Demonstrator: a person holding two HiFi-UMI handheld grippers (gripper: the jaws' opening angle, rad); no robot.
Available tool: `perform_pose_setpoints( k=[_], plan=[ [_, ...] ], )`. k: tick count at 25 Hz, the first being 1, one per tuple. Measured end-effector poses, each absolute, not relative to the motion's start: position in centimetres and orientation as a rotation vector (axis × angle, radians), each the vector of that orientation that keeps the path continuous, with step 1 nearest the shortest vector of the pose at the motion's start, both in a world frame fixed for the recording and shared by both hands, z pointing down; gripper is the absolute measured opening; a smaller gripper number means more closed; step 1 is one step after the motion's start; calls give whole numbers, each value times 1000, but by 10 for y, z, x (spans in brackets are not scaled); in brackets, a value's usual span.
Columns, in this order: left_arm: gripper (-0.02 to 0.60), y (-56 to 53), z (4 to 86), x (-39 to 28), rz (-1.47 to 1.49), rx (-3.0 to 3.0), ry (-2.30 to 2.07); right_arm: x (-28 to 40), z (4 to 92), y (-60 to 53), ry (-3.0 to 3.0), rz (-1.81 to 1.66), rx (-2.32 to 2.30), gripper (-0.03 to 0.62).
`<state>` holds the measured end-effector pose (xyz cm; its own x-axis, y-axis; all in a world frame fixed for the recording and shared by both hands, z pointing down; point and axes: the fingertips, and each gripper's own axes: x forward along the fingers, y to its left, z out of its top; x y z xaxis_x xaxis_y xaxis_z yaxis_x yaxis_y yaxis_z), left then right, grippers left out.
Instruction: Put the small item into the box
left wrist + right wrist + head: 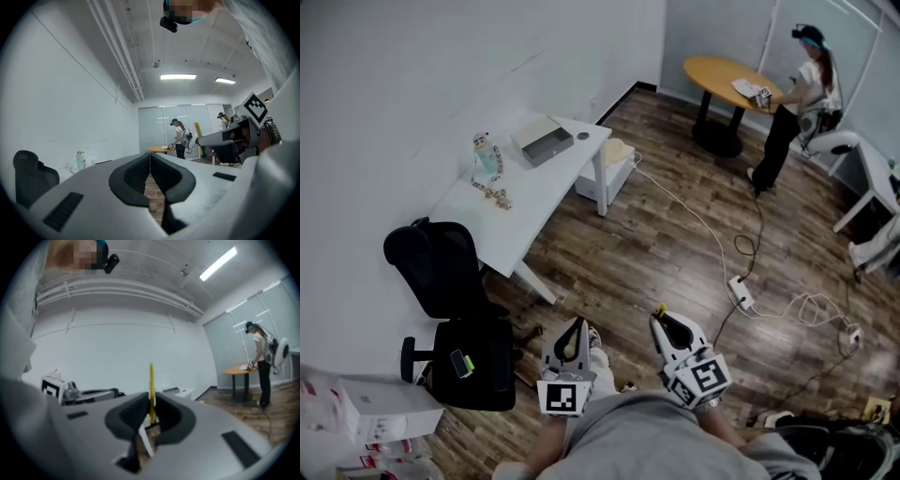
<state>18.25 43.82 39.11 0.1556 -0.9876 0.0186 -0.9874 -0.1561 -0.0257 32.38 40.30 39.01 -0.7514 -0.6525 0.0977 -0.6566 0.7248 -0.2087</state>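
The box [546, 141] on the desk [525, 211] lies well ahead-left of the right gripper [660, 315], whose jaws pinch an upright yellow stick [151, 383]; the left gripper [573, 324] has its jaws closed and empty.

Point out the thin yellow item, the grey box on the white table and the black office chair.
thin yellow item [151, 385], right gripper view, its upper shaft.
grey box [549, 147], head view, its long side wall.
black office chair [431, 258], head view, its backrest.

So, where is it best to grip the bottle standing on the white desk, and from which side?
Probably its body, at mid-height, coming level from the desk's open room side: the bottle stands upright close to the wall, with small pieces beside its base. Use the left gripper; it is shut and empty.
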Motion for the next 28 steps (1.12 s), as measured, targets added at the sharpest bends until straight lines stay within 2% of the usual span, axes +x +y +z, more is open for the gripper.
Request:
perform_pose_setpoints(
  k=[28],
  plan=[
    [35, 199, 383, 64, -9, -2540, 1828, 194, 382, 191, -2807, 314, 1246, 64]
  ],
)
